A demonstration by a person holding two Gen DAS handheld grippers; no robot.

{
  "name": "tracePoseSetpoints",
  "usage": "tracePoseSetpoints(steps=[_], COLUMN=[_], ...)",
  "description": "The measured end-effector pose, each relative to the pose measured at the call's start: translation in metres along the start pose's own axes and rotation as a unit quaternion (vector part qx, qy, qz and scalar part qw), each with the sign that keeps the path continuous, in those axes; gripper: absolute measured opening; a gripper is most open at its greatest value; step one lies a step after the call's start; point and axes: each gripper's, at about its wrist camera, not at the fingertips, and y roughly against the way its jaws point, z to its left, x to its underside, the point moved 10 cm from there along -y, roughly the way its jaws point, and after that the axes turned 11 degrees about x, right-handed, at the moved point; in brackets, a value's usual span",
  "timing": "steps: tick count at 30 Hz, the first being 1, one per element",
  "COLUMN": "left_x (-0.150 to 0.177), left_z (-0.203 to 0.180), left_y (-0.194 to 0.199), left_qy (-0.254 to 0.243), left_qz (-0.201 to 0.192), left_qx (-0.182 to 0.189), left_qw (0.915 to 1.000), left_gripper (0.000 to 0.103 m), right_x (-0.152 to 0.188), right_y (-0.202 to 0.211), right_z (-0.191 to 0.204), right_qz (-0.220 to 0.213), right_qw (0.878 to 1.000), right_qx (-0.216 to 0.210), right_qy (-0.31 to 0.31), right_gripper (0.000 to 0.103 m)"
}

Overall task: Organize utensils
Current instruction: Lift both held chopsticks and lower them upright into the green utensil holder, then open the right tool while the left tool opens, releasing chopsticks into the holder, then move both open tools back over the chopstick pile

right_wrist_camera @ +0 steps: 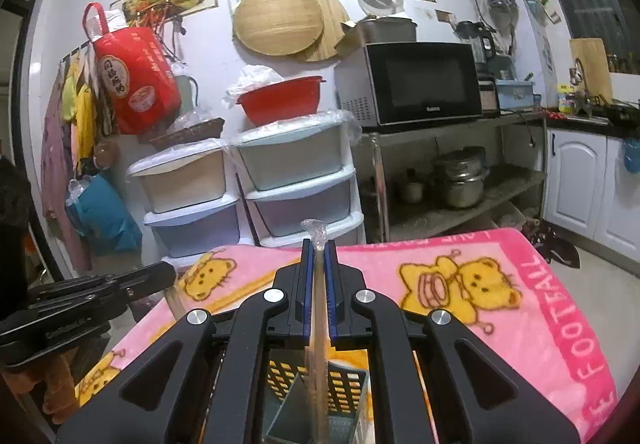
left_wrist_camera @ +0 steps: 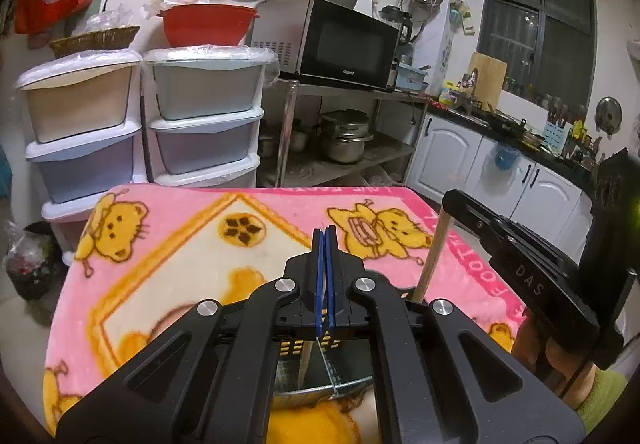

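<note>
My left gripper (left_wrist_camera: 325,230) is shut on a thin wire handle (left_wrist_camera: 326,358) that runs down to a metal strainer (left_wrist_camera: 316,390) just below the jaws. My right gripper (right_wrist_camera: 319,242) is shut on plastic-wrapped chopsticks (right_wrist_camera: 317,324), held upright over a grey perforated utensil holder (right_wrist_camera: 344,384) on the pink bear blanket (right_wrist_camera: 520,316). In the left wrist view the right gripper (left_wrist_camera: 450,199) stands at the right with the wooden chopsticks (left_wrist_camera: 434,252) hanging below it. The holder also shows in the left wrist view (left_wrist_camera: 294,348) behind my fingers.
The pink blanket (left_wrist_camera: 180,264) covers the table. Plastic drawer units (left_wrist_camera: 200,115) stand behind it, with a microwave (left_wrist_camera: 340,43) on a steel rack holding pots (left_wrist_camera: 346,135). White kitchen cabinets (left_wrist_camera: 460,151) run along the right. A rubbish bag (left_wrist_camera: 30,260) sits at left.
</note>
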Motion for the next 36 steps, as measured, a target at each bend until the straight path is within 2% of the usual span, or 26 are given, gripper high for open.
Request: tracePoseSetpoints(steps=[4,6,8,12,15,17,19,23,25,28,34,36], left_x=[0.006,0.008,0.01,0.014,0.016,0.017,0.018,0.021,0.023,0.027,0.03,0.03], left_z=[0.002,0.005,0.007,0.009,0.011,0.011,0.011,0.01,0.009,0.008,0.003,0.0], left_y=[-0.001,-0.001,-0.001,0.004,0.009,0.013,0.015,0.024,0.03,0.039,0.058,0.063], left_qy=[-0.002,0.0,0.003,0.003,0.002,0.001,0.001,0.001,0.002,0.003,0.003,0.003], left_qz=[0.004,0.004,0.004,0.001,-0.001,-0.001,-0.003,-0.007,-0.011,-0.016,-0.031,-0.036], left_qx=[-0.004,-0.008,-0.008,-0.014,-0.017,-0.018,-0.018,-0.017,-0.016,-0.016,-0.014,-0.014], left_qw=[1.0,1.0,1.0,0.9999,0.9999,0.9998,0.9998,0.9998,0.9998,0.9997,0.9994,0.9992], left_gripper=[0.0,0.0,0.0,0.003,0.022,0.025,0.036,0.05,0.063,0.074,0.09,0.092], right_x=[0.007,0.01,0.011,0.015,0.021,0.023,0.024,0.026,0.027,0.029,0.034,0.036], right_y=[0.001,0.002,0.005,0.011,0.015,0.02,0.024,0.035,0.043,0.055,0.074,0.08], right_z=[-0.006,-0.008,-0.009,-0.013,-0.018,-0.022,-0.024,-0.027,-0.028,-0.027,-0.029,-0.029], right_qz=[0.01,0.014,0.011,0.016,0.026,0.032,0.035,0.036,0.034,0.029,0.025,0.023], right_qw=[1.0,1.0,1.0,1.0,0.999,0.999,0.999,0.999,0.999,0.998,0.998,0.998], right_qx=[0.005,0.003,0.008,0.014,0.021,0.026,0.03,0.039,0.04,0.044,0.043,0.043], right_qy=[-0.01,-0.01,-0.003,0.003,0.003,0.003,0.003,0.009,0.013,0.023,0.029,0.03], right_gripper=[0.007,0.014,0.026,0.033,0.04,0.045,0.049,0.059,0.064,0.07,0.077,0.078])
